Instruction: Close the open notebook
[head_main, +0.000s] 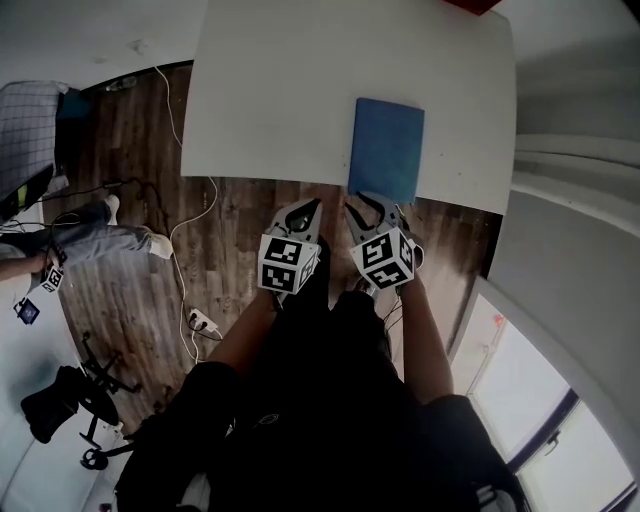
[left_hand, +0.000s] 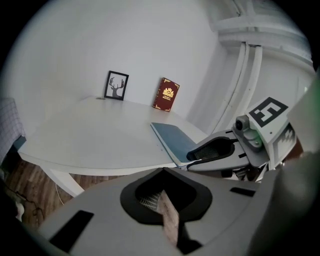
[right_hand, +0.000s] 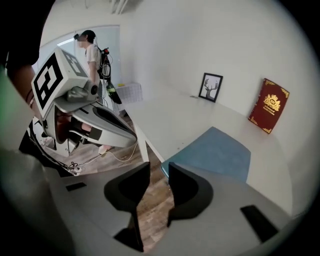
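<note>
While the notebook (head_main: 386, 148) lies flat, cover down, just ahead of the right tongs (head_main: 372, 207), those jaws stand apart, empty, and the left tongs (head_main: 303, 212) are clenched on nothing. Careful: one nudge could slide it off the table (head_main: 270, 100) edge!

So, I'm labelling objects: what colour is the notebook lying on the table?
Plain blue; the notebook shows best in the head view.
</note>
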